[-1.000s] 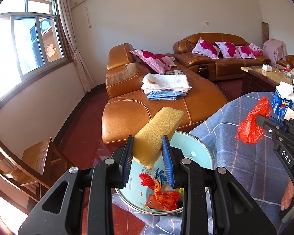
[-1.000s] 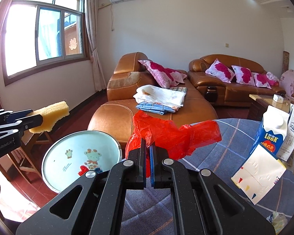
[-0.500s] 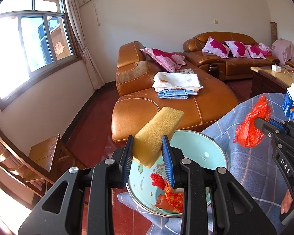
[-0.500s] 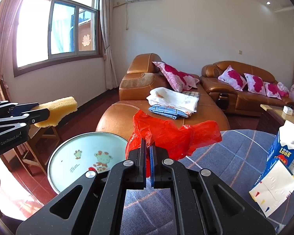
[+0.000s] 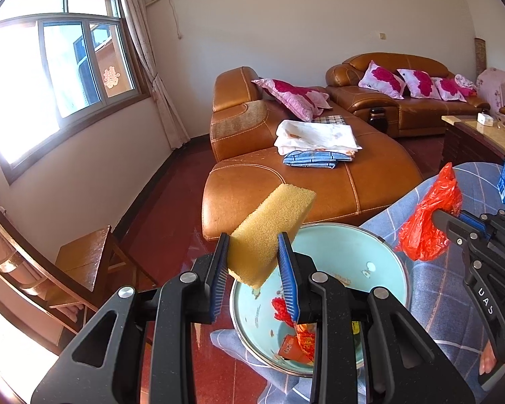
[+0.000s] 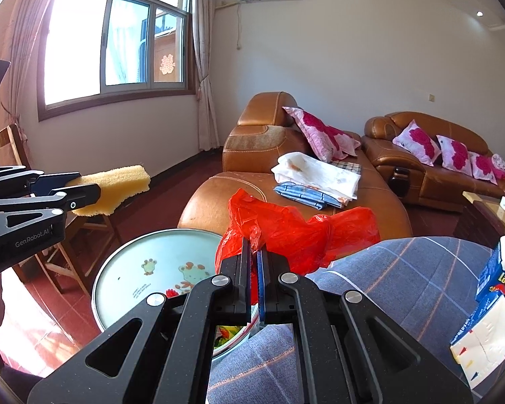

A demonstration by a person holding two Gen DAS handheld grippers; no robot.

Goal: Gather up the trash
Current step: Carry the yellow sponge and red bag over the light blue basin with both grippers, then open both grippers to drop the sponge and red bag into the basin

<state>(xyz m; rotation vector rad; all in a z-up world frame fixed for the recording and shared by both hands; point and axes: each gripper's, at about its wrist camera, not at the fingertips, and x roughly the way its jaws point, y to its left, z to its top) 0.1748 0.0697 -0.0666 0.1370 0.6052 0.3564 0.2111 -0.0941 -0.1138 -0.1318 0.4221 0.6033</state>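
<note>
Holding yellow sponge (image 5: pixel 269 232) in my left gripper (image 5: pixel 254 266) over basin (image 5: pixel 380 252) at table edge; right gripper (image 6: pixel 254 269) clamps red bag (image 6: pixel 296 232) beside it. Wrappers (image 5: pixel 296 336) already in basin. Milk carton (image 6: pixel 498 289) remains on tablecloth (image 6: pixel 404 279).

I see a table with a blue checked cloth (image 6: pixel 404 279) on it. A round light-blue tray (image 6: pixel 131 269) with cartoon animals sits at the table's edge, and some red and orange wrappers (image 5: pixel 299 340) lie in it. A blue and white milk carton (image 6: pixel 498 282) stands on the cloth at the right, with a flat white carton (image 6: pixel 484 343) just beside it
</note>
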